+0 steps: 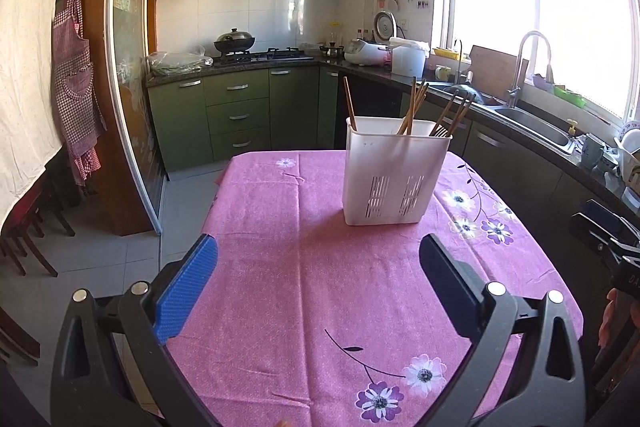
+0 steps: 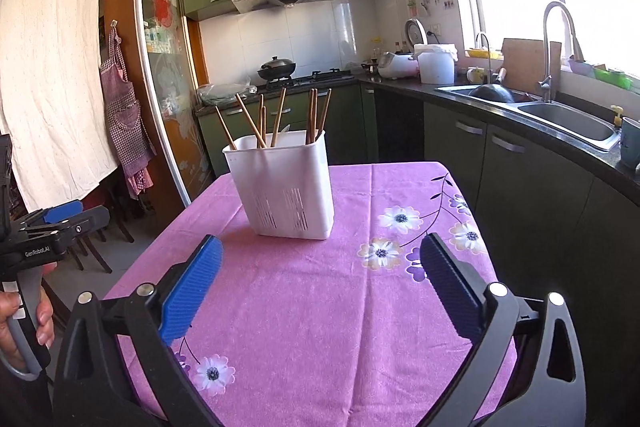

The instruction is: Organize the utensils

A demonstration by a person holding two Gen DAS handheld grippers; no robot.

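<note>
A white slotted utensil holder (image 1: 394, 173) stands upright on the pink flowered tablecloth (image 1: 304, 251), toward the far side. Several wooden chopsticks (image 1: 414, 105) stick up out of it, with a fork (image 1: 440, 131) at its right end. It also shows in the right wrist view (image 2: 286, 183) with the chopsticks (image 2: 276, 117) fanned out. My left gripper (image 1: 320, 247) is open and empty, hovering over the cloth short of the holder. My right gripper (image 2: 322, 249) is open and empty, just short of the holder's base. The left gripper shows at the left edge of the right wrist view (image 2: 60, 223).
The table (image 2: 464, 195) stands in a kitchen. A dark counter with a steel sink (image 2: 568, 117) and tap runs along the right. Green cabinets and a stove with a wok (image 1: 235, 41) are at the back. Wooden chairs (image 1: 28, 235) stand at the left.
</note>
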